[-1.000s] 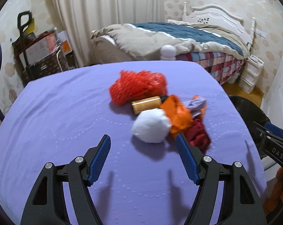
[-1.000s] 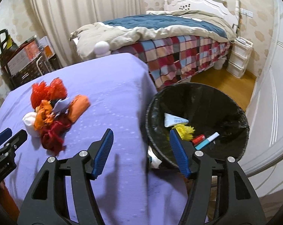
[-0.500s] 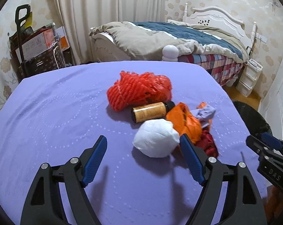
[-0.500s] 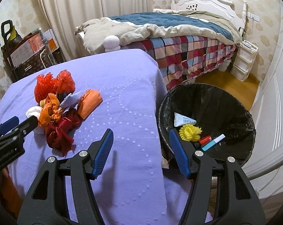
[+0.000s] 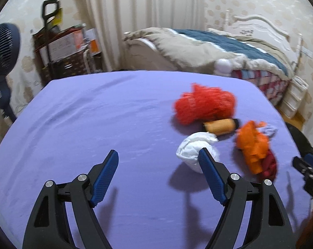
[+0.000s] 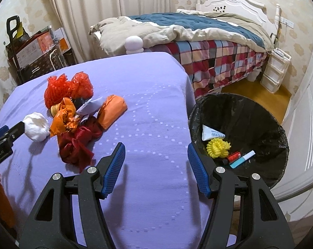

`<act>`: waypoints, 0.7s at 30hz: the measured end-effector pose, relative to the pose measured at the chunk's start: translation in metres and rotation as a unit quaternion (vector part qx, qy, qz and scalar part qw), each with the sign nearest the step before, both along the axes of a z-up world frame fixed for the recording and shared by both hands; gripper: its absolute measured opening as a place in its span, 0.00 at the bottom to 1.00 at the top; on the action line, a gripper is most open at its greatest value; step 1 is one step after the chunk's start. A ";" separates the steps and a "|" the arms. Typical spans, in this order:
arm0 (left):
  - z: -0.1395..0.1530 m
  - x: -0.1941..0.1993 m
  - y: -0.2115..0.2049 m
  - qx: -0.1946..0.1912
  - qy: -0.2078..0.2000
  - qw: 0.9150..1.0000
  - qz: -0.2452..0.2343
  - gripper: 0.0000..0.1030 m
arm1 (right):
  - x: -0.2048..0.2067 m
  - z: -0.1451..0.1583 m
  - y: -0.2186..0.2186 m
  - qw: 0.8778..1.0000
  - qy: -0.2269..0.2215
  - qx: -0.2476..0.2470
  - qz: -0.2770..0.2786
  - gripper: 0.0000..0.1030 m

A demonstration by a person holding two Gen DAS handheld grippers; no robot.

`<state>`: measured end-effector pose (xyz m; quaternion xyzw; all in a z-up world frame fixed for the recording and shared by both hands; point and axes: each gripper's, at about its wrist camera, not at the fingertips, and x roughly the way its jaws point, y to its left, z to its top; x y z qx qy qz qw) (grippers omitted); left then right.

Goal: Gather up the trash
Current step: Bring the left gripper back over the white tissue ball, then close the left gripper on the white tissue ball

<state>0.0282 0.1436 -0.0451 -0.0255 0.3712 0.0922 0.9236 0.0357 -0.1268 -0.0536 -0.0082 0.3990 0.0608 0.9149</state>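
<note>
Two tongs are in view. The left tongs (image 5: 158, 161) stand wide with nothing between them, angled down over the near part of the purple tabletop (image 5: 94, 114); their right finger overlaps the white crumpled wad (image 5: 189, 149) in the left wrist view, but whether it touches cannot be told. The right tongs (image 6: 156, 155) stand partly apart and bare, pointing down over the tabletop's near right edge beside the black-lined trash bin (image 6: 249, 112).

The trash on the tabletop forms one cluster, right of centre in the left view: one white wad nearest, one dark red net (image 6: 77, 145), one crumpled orange bag (image 6: 65, 118), one folded orange packet (image 6: 112, 112), one pale lilac scrap (image 6: 90, 106), one amber bottle (image 5: 220, 125) lying on its side, and one bright red mesh (image 5: 204, 105) farthest. The left view is blurred, so edges are soft; in the right view the bottle is mostly hidden under the orange bag.

In the bin lie one white tube (image 6: 211, 132), one yellow spiky ball (image 6: 217, 147), and a few small stick-like items, partly overlapping and hard to count.

Beyond stands one bed (image 6: 198, 29).
</note>
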 end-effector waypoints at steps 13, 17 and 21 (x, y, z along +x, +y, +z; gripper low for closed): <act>-0.008 0.011 -0.010 -0.016 0.021 0.999 -0.033 0.78 | -0.001 -0.004 0.004 1.000 0.002 -0.004 0.004 0.59; -0.017 0.021 -0.008 -0.024 0.052 0.998 -0.037 0.78 | -0.004 -0.005 0.011 1.000 0.002 -0.006 0.014 0.59; -0.019 0.017 -0.005 -0.031 0.049 0.997 -0.053 0.54 | -0.007 -0.005 0.020 1.000 0.004 -0.003 0.023 0.60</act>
